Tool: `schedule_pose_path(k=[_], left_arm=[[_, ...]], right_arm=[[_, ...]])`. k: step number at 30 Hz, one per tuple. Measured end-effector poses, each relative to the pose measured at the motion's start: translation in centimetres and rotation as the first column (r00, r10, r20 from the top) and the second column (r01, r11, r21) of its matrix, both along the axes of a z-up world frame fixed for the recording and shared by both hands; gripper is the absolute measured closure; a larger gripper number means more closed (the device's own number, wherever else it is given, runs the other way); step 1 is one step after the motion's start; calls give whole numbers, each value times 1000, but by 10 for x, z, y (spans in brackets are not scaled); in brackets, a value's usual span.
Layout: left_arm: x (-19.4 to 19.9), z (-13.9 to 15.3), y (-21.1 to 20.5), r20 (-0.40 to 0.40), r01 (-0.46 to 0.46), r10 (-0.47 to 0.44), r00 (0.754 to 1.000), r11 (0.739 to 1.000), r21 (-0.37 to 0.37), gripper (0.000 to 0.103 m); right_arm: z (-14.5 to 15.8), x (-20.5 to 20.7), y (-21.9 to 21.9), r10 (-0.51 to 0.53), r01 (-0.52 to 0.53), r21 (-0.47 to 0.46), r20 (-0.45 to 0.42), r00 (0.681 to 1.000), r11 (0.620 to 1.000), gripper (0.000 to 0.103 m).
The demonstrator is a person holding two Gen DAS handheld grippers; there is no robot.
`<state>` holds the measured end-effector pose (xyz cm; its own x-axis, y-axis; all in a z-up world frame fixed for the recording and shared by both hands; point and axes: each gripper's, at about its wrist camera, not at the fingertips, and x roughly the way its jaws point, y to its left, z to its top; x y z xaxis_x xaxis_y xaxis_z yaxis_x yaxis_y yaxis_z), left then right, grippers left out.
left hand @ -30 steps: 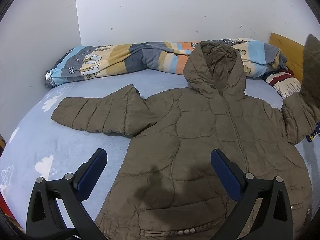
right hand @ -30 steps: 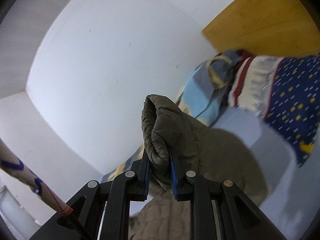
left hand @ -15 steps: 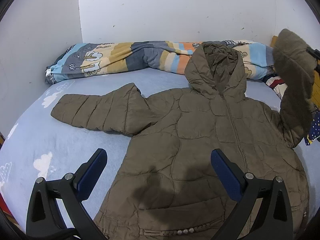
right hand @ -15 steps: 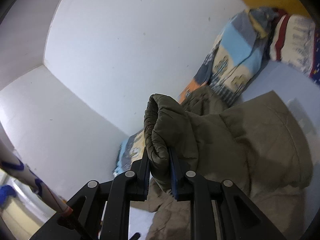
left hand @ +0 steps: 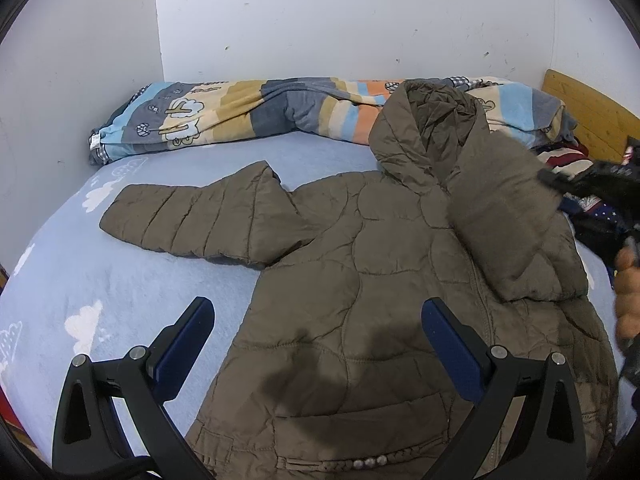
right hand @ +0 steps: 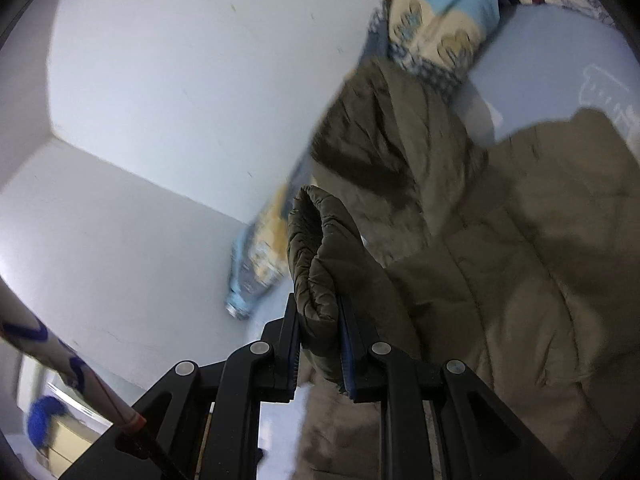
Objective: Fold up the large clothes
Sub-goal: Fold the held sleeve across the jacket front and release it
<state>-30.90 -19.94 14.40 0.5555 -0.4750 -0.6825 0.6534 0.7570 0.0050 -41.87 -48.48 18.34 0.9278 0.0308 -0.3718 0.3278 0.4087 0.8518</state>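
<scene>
An olive quilted hooded jacket (left hand: pixel 360 280) lies front up on a light blue bed sheet (left hand: pixel 80 272), hood toward the wall. One sleeve (left hand: pixel 192 220) stretches out flat to the left. The other sleeve (left hand: pixel 508 220) is folded over the chest, its cuff (right hand: pixel 316 276) pinched in my right gripper (right hand: pixel 320 332), which is shut on it. In the left wrist view that gripper (left hand: pixel 560 180) shows blurred at the right edge, with a hand (left hand: pixel 628 288) below it. My left gripper (left hand: pixel 316 344) hovers open over the jacket's lower half, touching nothing.
A striped, cartoon-printed blanket (left hand: pixel 248 112) is rolled along the wall at the back of the bed. More bedding with stars and red stripes (left hand: pixel 580 200) is piled at the right, before a wooden headboard (left hand: pixel 592 116). White walls close in the back and left.
My right gripper has swung the held sleeve down and leftward, from upright at the bed's right side to folded over the jacket's chest. The left gripper has stayed put.
</scene>
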Motion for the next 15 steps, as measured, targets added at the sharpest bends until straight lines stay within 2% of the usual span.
schedule_pose_path(k=[7, 8, 9, 10, 13, 15], left_arm=[[3, -4, -4, -8, -5, 5, 1000, 1000, 10, 0], [3, -5, -4, -10, -4, 4, 1000, 1000, 12, 0], [3, -6, -5, -12, -4, 5, 1000, 1000, 14, 0], [3, -6, -5, -13, -4, 4, 1000, 1000, 15, 0], [2, -6, -5, -10, -1, 1, 1000, 1000, 13, 0], [2, -6, -6, -8, -2, 2, 1000, 1000, 15, 0]], right_arm=[[-20, 41, 34, 103, -111, -86, -94, 990, 990, 82], [-23, 46, 39, 111, -122, -95, -117, 987, 988, 72], [-26, 50, 44, 122, -137, -93, -154, 981, 986, 42], [-28, 54, 45, 131, -146, -85, -166, 977, 986, 32], [-21, 47, 41, 139, -151, -86, -125, 982, 985, 29], [-10, 34, 27, 94, -104, -106, -95, 991, 989, 29]])
